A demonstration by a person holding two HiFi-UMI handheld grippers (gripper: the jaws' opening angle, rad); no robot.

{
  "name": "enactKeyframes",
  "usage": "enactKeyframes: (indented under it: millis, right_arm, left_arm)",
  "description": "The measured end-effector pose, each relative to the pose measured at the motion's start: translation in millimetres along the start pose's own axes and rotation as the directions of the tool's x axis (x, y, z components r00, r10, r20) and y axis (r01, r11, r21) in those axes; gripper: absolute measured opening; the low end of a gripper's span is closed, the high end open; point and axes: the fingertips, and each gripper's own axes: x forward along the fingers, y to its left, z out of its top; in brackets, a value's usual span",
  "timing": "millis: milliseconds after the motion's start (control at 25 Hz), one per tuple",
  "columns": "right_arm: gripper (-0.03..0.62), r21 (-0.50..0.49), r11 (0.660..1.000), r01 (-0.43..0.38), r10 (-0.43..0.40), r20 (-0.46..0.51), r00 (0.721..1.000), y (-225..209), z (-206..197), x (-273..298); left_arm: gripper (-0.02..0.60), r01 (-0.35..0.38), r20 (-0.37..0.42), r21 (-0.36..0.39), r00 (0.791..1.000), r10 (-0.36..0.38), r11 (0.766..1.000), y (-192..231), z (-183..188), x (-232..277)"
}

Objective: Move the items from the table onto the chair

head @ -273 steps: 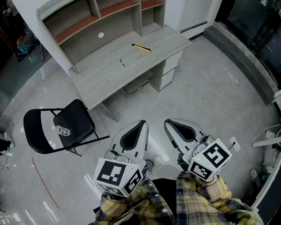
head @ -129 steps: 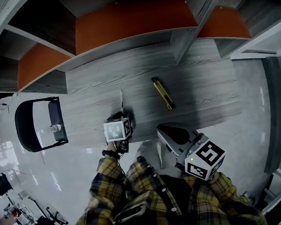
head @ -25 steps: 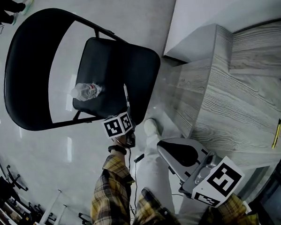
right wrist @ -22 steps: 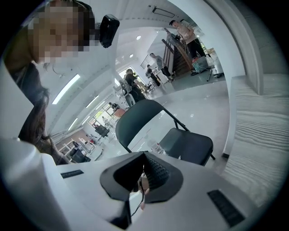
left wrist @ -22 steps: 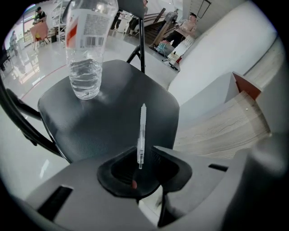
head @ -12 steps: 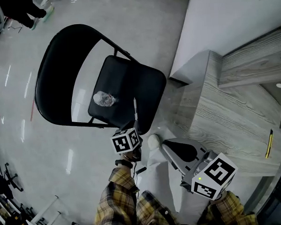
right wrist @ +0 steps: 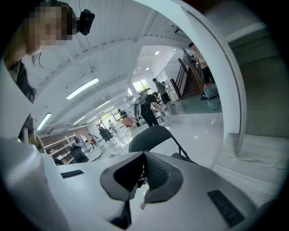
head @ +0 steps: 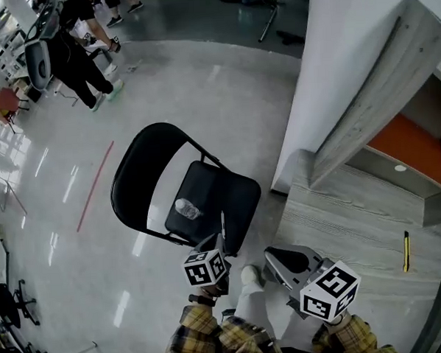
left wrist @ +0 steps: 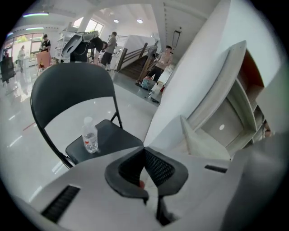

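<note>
A black folding chair [head: 143, 180] stands on the shiny floor left of the grey desk [head: 355, 217]. On its seat stand a clear water bottle [head: 187, 208] and a thin pale stick-like item [head: 223, 225] near the front right edge. A yellow utility knife [head: 406, 251] lies on the desk. My left gripper [left wrist: 144, 151] hangs above the seat's near edge; its jaws have just been closing and are shut with nothing between them. The bottle [left wrist: 90, 137] shows beyond it. My right gripper [head: 288, 263] is shut and empty, near the desk's corner.
An orange-backed shelf unit [head: 410, 136] and a white panel [head: 325, 70] rise behind the desk. A red line [head: 94, 187] marks the floor left of the chair. People [head: 81, 54] and equipment stand at the far left. My shoe [head: 249, 274] is between the grippers.
Both grippers have risen, and the chair now looks smaller and farther below. The left gripper has lifted away from the seat, leaving the thin item lying there.
</note>
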Motion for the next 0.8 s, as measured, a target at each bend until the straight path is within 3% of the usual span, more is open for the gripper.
enactKeyframes:
  millis: [160,360,480,640,800]
  right_arm:
    - [0.017,-0.032,0.999,0.024,-0.021,0.086,0.996,-2.1,20.1,-71.7]
    - [0.017,-0.047,0.992,0.116,-0.106,0.179,0.978,-12.0,43.7,-204.5]
    - [0.017,-0.035,0.986,0.165,-0.153,0.229,0.961,-28.4,46.4,-289.8]
    - [0.017,0.007,0.972,0.234,-0.227,0.269,0.936,-74.2,19.5,-410.0]
    - [0.017,0.051,0.953,0.299,-0.300,0.298,0.906,-99.7,6.4,-483.5]
  left_arm:
    - [0.005,0.039,0.109,0.070,0.993,-0.047,0.997,-79.3,25.5,-39.0]
    - [0.005,0.139,0.202,0.188,0.963,-0.177,0.972,-230.8,43.9,-104.2]
    - [0.005,0.213,0.226,0.238,0.937,-0.267,0.948,-328.1,36.5,-132.5]
    - [0.005,0.293,0.220,0.309,0.903,-0.368,0.905,-463.2,-6.3,-143.7]
    - [0.005,0.341,0.185,0.412,0.877,-0.444,0.845,-549.6,-31.0,-158.4]
